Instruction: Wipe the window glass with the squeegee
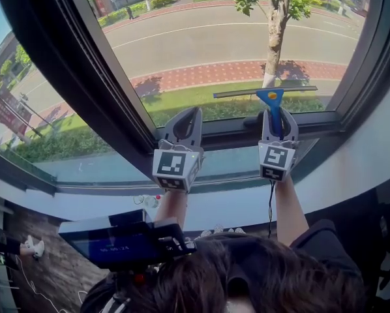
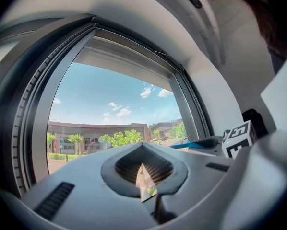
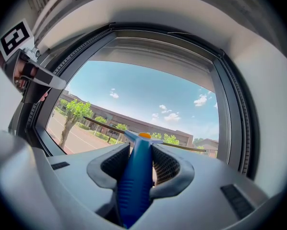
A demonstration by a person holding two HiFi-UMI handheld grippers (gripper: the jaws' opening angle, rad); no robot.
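Observation:
The window glass (image 1: 201, 38) fills the upper head view, with a street and a tree behind it. The squeegee (image 1: 272, 100) has a blue handle and a long dark blade (image 1: 265, 92) lying level against the lower part of the pane. My right gripper (image 1: 276, 116) is shut on the handle, and in the right gripper view the squeegee (image 3: 134, 176) runs up between the jaws of the right gripper (image 3: 136, 152) to the blade (image 3: 100, 123). My left gripper (image 1: 192, 114) hangs just left of it near the sill. It is shut and holds nothing, as the left gripper (image 2: 142, 169) shows.
A dark window frame (image 1: 84, 90) surrounds the pane, and another pane (image 1: 25, 109) lies to the left. The sill (image 1: 234, 165) runs just below both grippers. A white wall (image 1: 377, 149) rises at the right. A device with a blue screen (image 1: 117, 243) sits near the person's chest.

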